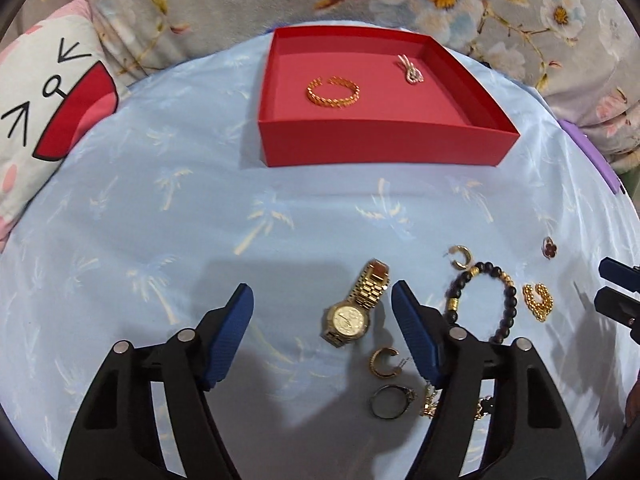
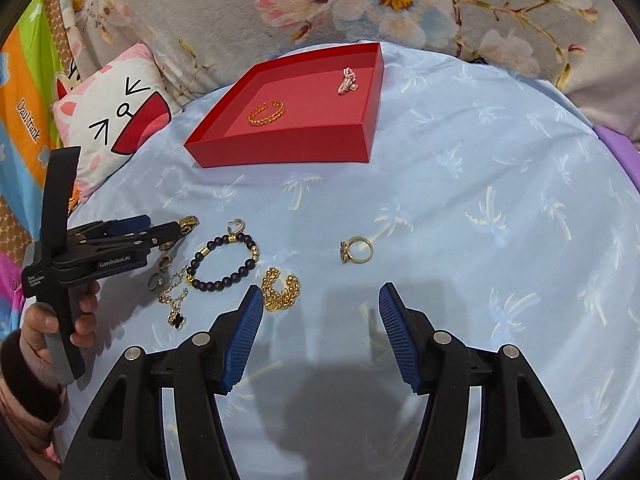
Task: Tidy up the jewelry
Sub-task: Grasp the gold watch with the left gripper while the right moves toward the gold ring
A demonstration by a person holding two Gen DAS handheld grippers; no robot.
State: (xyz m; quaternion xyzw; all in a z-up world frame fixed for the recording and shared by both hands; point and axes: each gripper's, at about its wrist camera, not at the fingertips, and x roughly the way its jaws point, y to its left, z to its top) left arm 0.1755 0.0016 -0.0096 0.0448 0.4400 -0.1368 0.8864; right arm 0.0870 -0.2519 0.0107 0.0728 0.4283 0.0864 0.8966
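Observation:
A red box (image 1: 384, 142) (image 2: 280, 148) sits at the back and holds a gold chain bracelet (image 1: 333, 92) (image 2: 267, 113) and a pearl piece (image 1: 411, 70) (image 2: 348, 80). My left gripper (image 1: 322, 300) is open over a gold watch (image 1: 354, 308), which lies between its fingers. Near it lie a gold hoop earring (image 1: 383, 362), a silver ring (image 1: 390, 400), a black bead bracelet (image 1: 484, 300) (image 2: 224, 262) and a gold chain (image 1: 538, 300) (image 2: 282, 294). My right gripper (image 2: 320, 300) is open and empty, just in front of a gold ring (image 2: 356, 250).
The light blue cloth (image 2: 480, 220) covers the table. A cartoon pillow (image 1: 44, 108) lies at the back left, floral bedding (image 2: 400, 0) behind. A second hoop earring (image 1: 460, 257) and a chain with black clover charms (image 2: 176, 304) also lie on the cloth.

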